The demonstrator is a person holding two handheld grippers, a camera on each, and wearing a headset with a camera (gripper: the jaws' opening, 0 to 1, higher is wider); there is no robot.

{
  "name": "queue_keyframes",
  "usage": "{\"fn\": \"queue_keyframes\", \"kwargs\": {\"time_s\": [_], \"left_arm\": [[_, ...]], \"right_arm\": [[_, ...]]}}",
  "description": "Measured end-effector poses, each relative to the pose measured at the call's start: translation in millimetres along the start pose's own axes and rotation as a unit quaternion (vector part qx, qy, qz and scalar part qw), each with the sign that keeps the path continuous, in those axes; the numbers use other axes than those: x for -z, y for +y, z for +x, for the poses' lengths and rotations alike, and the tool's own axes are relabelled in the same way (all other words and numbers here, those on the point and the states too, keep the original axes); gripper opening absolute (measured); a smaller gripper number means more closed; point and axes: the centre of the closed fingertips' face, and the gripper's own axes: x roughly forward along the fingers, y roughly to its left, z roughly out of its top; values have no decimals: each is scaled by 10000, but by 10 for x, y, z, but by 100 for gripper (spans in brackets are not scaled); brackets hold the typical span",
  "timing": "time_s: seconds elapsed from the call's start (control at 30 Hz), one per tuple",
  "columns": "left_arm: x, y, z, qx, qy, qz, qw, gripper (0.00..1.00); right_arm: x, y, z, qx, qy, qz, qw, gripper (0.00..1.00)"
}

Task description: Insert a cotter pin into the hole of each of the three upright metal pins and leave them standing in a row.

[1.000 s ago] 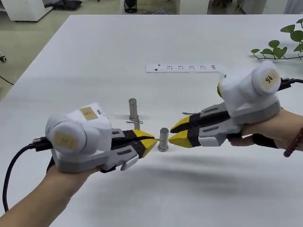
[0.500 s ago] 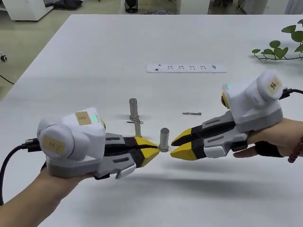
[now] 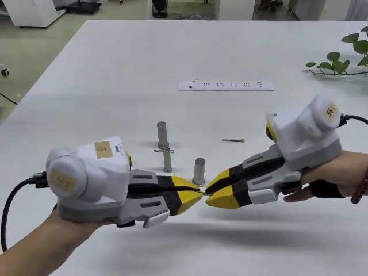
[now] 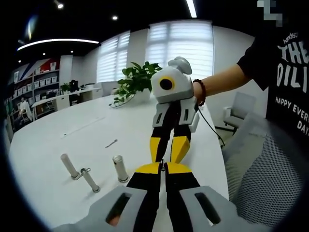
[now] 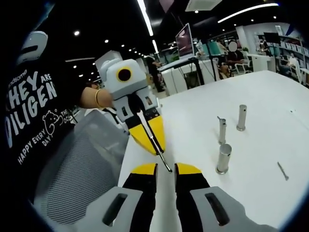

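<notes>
Nearest, the left gripper (image 3: 197,194) pinches the held cotter pin (image 5: 158,151). The right gripper (image 3: 210,194) meets it, jaws slightly parted, probably to regrip. Next comes aligning it with the hole in the bare near metal pin (image 3: 199,171) just beyond. Farther left, the middle metal pin (image 3: 167,160) is already fitted; the far metal pin (image 3: 162,133) is bare, and the spare cotter pin (image 3: 233,140) lies to its right.

The left gripper (image 4: 164,167) rises from 6 o'clock with its jaws pressed together, tip to tip with the right gripper (image 4: 165,158), whose jaws are slightly parted. At 8 o'clock, three metal pins (image 4: 119,168) stand on the counter (image 4: 58,140). The middle one carries a cotter pin (image 4: 86,170).
</notes>
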Motion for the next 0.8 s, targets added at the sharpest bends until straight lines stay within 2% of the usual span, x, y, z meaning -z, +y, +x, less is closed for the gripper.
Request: {"fn": "queue_keyframes", "kwargs": {"time_s": [0.23,0.47,0.67,0.8], "left_arm": [[-38,-37,0,123,-106,-103,9998,0],[0,-48,-1,150,-71,-166,9997,0],[25,-56,9,173,-40,-202,9996,0],[32,-67,11,174,-33,-121,9998,0]], "right_arm": [[-3,8,5,-80,3,-33,10000,3],[5,9,-12,-80,99,-169,9998,1],[28,14,-15,-58,219,-409,9989,0],[45,32,-15,-71,365,-783,9962,0]]}}
